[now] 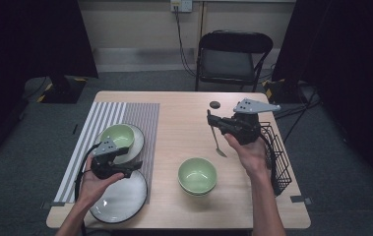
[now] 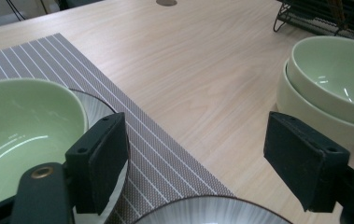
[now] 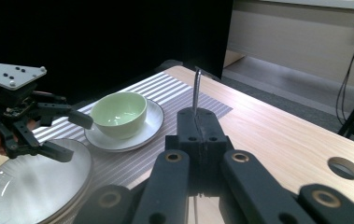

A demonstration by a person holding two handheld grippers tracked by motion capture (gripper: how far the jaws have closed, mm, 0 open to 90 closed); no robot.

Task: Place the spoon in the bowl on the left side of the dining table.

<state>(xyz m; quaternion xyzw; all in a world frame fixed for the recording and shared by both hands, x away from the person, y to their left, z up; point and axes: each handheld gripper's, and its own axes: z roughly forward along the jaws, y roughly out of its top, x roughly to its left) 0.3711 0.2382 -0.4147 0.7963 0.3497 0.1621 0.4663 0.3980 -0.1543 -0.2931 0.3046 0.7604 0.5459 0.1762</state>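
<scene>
One spoon point(image 1: 217, 141) clamped in right gripper point(image 1: 209, 119): keep upright, carry toward placemat point(image 1: 139, 118); left gripper point(image 1: 134, 167) agape, empty.

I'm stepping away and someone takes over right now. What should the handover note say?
Right tongs: shut on a spoon, held above the bare table, bowl end hanging down.
Left tongs: open, holding nothing, over the striped mat near the large plate.
One green bowl sits on the small plate on the mat. Two stacked bowls stand mid-table; wire rack at the right edge.
Left: set the spoon down, probably by the place setting.
</scene>
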